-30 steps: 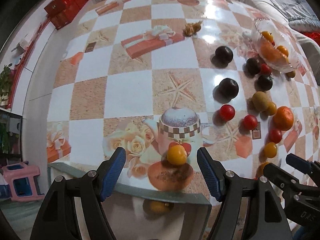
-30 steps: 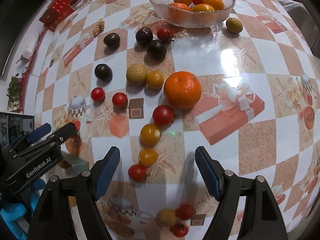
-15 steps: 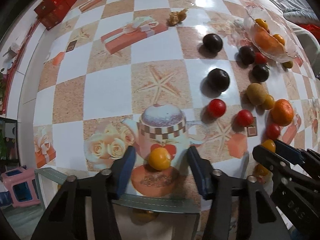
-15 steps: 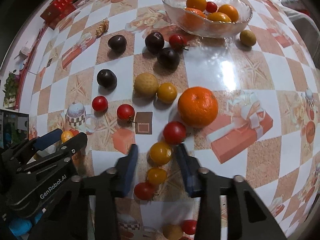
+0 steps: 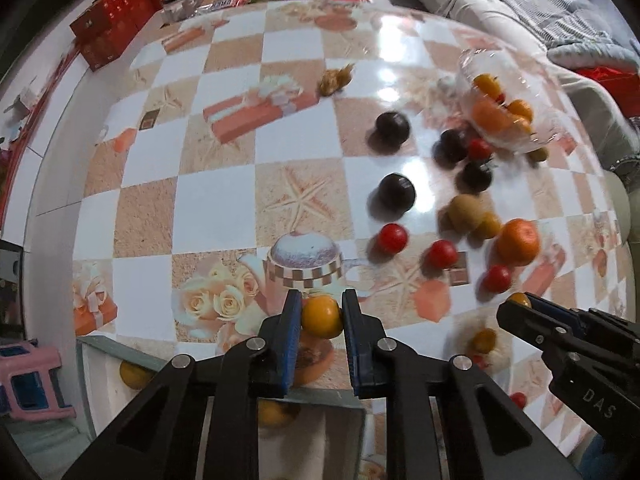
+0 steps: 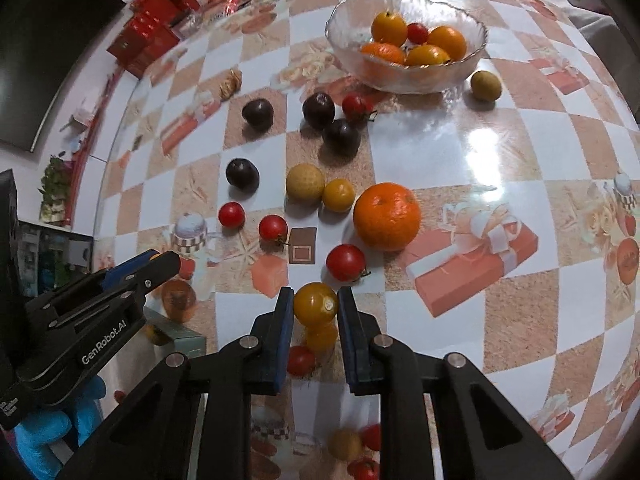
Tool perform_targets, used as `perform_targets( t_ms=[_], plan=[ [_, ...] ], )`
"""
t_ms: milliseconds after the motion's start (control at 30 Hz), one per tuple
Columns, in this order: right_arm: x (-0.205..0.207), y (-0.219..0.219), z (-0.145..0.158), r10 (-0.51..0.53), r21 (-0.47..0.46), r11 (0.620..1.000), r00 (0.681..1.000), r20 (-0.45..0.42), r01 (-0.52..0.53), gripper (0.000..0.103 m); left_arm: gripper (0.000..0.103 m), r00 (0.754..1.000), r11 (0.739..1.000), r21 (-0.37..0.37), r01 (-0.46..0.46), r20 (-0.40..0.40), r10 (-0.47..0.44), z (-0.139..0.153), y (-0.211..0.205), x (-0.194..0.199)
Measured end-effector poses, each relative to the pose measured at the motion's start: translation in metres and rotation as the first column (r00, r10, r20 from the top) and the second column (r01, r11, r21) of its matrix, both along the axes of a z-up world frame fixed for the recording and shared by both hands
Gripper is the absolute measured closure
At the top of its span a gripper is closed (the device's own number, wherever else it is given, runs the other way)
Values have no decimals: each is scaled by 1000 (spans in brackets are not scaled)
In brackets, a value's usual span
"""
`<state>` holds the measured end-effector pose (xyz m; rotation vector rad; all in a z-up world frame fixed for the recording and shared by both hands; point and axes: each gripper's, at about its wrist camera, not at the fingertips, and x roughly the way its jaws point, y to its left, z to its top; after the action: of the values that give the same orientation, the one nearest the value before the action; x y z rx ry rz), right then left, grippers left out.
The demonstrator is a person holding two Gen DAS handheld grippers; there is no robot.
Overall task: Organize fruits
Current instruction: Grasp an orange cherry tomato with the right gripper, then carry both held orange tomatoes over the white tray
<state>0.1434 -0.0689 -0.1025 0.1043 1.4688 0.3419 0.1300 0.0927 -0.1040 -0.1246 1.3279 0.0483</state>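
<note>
- My left hand-held gripper (image 5: 321, 316) is clamped on one yellow tomato (image 5: 321, 317) near the worktop's (image 5: 224, 216) front edge.
- My right hand-held gripper (image 6: 315, 308) pinches a second yellow tomato (image 6: 315, 305).
- Loose fruit: four dark plums (image 6: 319, 111), one large orange (image 6: 387, 216).
- One glass bowl (image 6: 406, 76) holds five fruits.
- Checked, glossy cloth; left squares lie bare.

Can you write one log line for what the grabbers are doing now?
left gripper: shut on small yellow-orange tomato | right gripper: shut on round yellow tomato
</note>
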Motion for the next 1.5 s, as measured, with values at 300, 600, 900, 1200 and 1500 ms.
perform_targets(
  t_ms=[300,600,900,1200,1500],
  plan=[
    [-16,-16,23,15,21,1000,1000,8,-15,80,81,998,998,-59,28,50,-25,38,-9,-34],
    [-42,-29,39,46,13,999,999,6,-46,80,81,995,995,-56,86,58,-83,49,-29,-73],
    [-75,-37,52,74,9,997,997,-6,-74,79,81,995,994,-66,91,51,-88,59,-37,-115],
    [-106,-31,64,137,-7,991,990,-17,-137,79,81,994,992,-69,102,35,-100,64,-36,-151],
    [-133,5,68,251,-4,968,967,-31,-252,79,81,996,996,-50,79,34,-77,70,-15,-183]
  ],
)
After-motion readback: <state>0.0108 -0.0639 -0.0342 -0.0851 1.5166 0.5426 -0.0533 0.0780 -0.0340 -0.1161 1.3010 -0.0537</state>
